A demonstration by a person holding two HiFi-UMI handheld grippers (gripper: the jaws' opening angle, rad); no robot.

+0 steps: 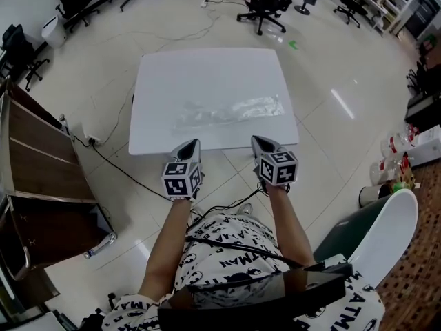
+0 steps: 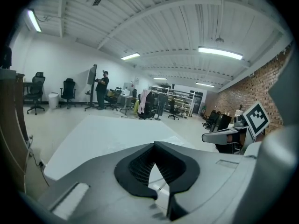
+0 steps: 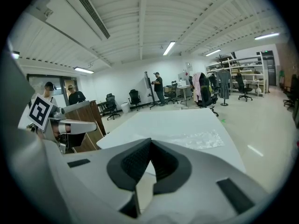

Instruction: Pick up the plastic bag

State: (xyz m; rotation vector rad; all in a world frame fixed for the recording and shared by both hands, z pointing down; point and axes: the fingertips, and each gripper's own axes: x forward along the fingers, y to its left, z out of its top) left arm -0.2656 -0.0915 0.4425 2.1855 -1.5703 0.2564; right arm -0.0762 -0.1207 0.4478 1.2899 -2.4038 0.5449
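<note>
A clear plastic bag (image 1: 231, 111) lies flat on the white surface (image 1: 207, 71), ahead of the left claw (image 1: 193, 144) and right claw (image 1: 257, 140), both clenched and empty; they likely must open before pinching a raised wrinkle.

"MAN", "ATMA" txt on shirt (image 1: 234, 227)

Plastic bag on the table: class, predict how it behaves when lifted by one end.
The plastic bag lies flat and wrinkled, so it will probably droop limply. It looks thin, clear and empty, so likely light. Its glossy film may slip.
</note>
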